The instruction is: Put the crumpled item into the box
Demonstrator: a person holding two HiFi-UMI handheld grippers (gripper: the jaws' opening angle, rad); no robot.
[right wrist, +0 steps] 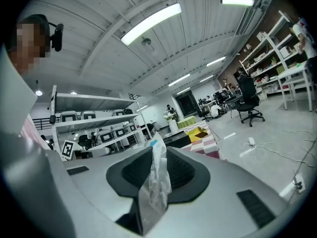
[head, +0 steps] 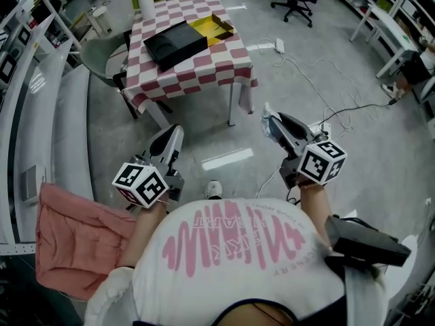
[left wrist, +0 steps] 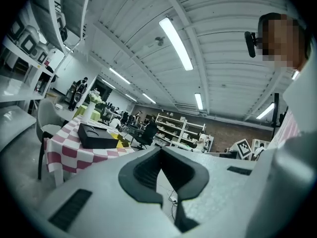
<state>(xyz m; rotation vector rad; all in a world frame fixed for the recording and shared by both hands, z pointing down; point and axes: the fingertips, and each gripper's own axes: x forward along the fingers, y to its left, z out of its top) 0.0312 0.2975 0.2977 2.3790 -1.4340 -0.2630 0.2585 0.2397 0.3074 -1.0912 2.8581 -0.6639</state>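
In the right tool [right wrist: 154, 150], the crumpled wrapper [right wrist: 157, 182] is pinched tight near its middle; it looks light, soft and slippery. The left tool [left wrist: 161, 151] is closed and empty.

The black box [head: 173, 44] hides part of the yellow tray [head: 216, 27]. From my head view, only a tip of the crumpled item [head: 266, 116] clears the right gripper [head: 273, 123].

Lit brightly and evenly by long fluorescent ceiling tubes [left wrist: 176, 43]; fisheye-bent and dark-cornered, with near surfaces softly blurred.
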